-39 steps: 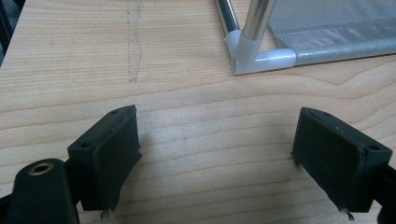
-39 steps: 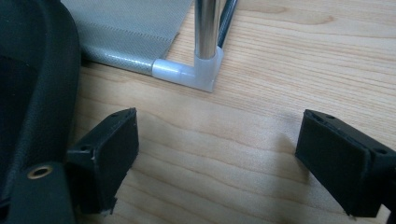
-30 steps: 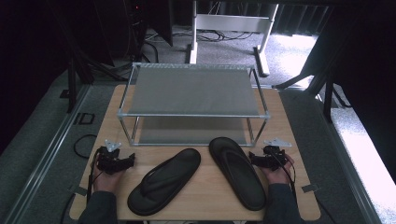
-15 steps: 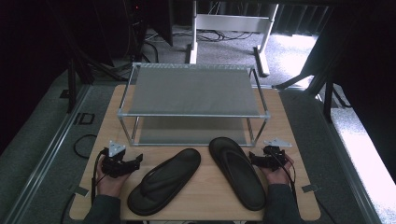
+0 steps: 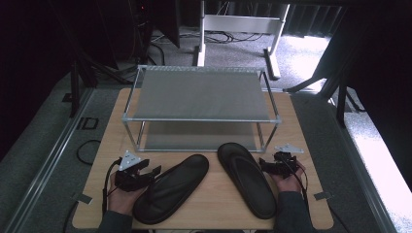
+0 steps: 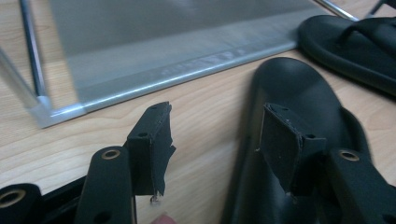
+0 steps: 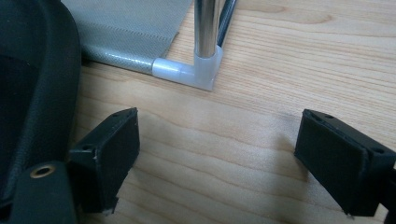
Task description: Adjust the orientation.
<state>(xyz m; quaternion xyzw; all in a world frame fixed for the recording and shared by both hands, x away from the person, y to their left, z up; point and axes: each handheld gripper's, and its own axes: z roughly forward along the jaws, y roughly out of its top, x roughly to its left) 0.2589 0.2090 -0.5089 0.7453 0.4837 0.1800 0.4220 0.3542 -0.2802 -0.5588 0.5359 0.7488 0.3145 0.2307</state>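
At the lower left of the high view, the left gripper [image 5: 151,171] sits with jaws apart beside the left flip-flop [image 5: 172,187], one jaw over its edge. That soft, light, rubbery sandal lies flat on the worktop [image 5: 214,199]; its thin rim or its strap would probably give the best hold. The right flip-flop [image 5: 246,178] lies centre-right, before the shoe rack [image 5: 201,116]. At lower right, the right gripper [image 5: 265,165] waits, jaws wide.

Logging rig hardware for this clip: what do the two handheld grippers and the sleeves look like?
Both are black. The left gripper and the right gripper each carry a grey three-cornered plate on top and trail a black cable. Their flat black jaws end in squared pads with small screw holes and brass-coloured eyelets behind. The sleeves are dark grey-green.
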